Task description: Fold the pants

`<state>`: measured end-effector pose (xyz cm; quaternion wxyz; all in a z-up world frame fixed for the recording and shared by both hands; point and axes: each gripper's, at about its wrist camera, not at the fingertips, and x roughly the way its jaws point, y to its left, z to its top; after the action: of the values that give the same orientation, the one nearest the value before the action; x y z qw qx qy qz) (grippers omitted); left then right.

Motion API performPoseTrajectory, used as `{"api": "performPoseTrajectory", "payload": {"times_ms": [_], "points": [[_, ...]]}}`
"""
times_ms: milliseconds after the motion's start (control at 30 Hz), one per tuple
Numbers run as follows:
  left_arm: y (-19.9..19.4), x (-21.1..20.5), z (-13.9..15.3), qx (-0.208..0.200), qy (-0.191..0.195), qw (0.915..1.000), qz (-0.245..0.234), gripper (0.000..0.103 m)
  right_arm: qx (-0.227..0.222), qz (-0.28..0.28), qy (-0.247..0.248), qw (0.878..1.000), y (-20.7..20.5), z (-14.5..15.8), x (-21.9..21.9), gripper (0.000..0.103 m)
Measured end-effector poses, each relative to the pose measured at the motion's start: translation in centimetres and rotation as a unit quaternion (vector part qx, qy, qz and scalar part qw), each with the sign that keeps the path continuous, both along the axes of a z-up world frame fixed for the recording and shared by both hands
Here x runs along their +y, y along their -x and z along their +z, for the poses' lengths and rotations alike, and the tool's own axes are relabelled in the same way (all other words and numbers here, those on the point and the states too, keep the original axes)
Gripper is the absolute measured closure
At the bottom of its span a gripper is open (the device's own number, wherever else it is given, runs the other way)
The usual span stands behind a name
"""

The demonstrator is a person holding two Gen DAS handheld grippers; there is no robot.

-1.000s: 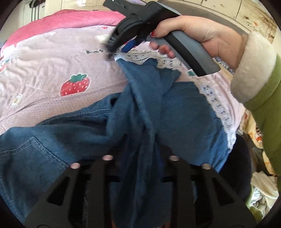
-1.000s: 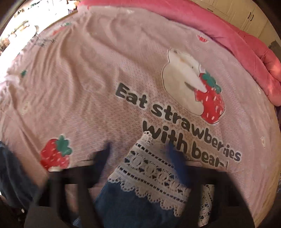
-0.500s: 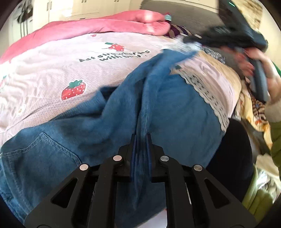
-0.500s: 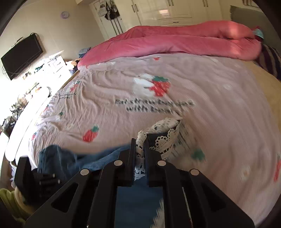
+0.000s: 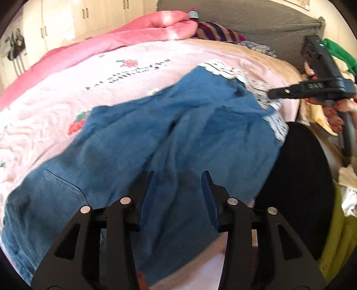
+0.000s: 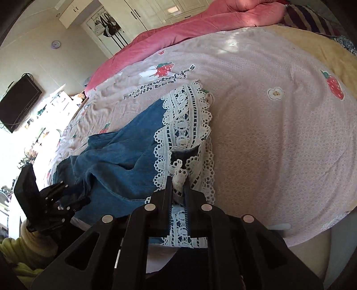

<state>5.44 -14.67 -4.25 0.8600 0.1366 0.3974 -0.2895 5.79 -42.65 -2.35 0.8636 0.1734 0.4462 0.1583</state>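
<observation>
Denim pants [image 5: 178, 125] lie spread across the pink strawberry bedspread [image 5: 55, 107] on the bed. Left claw [image 5: 177, 178] hovers over the seat end, its jaws opening with nothing pinched between them. Right claw [image 6: 178, 185] is clamped on the white lace hem [image 6: 185, 125] of one leg.

Pants [image 5: 178, 125] lie spread across a bed [image 5: 67, 93], a rolled quilt [image 5: 133, 33] behind them, wardrobe doors [image 5: 100, 13] beyond.
</observation>
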Motion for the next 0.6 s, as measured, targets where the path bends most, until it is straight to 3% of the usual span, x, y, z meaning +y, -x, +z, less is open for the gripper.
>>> {"api": "performPoseTrajectory", "payload": {"times_ms": [133,167,233,467,600], "points": [[-0.8,-0.3,-0.2,-0.014,-0.006,0.9998,0.008,0.072,-0.005,0.010,0.001,1.000,-0.3,0.3,0.5,0.092],[-1.2,-0.3,-0.5,-0.014,-0.016,0.9996,0.017,0.089,-0.002,0.011,-0.001,1.000,-0.4,0.1,0.5,0.092],[-2.1,0.3,-0.7,0.006,-0.005,0.9994,0.035,0.102,0.013,0.014,-0.009,1.000,-0.7,-0.5,0.6,0.090],[-0.6,3.5,1.6,0.034,0.041,0.9985,0.006,0.103,0.006,0.020,-0.009,1.000,0.8,0.0,0.0,0.094],[2.2,4.0,2.1,0.026,0.027,0.9987,-0.033,0.103,0.021,0.032,0.012,0.999,2.3,-0.6,0.4,0.094]]}}
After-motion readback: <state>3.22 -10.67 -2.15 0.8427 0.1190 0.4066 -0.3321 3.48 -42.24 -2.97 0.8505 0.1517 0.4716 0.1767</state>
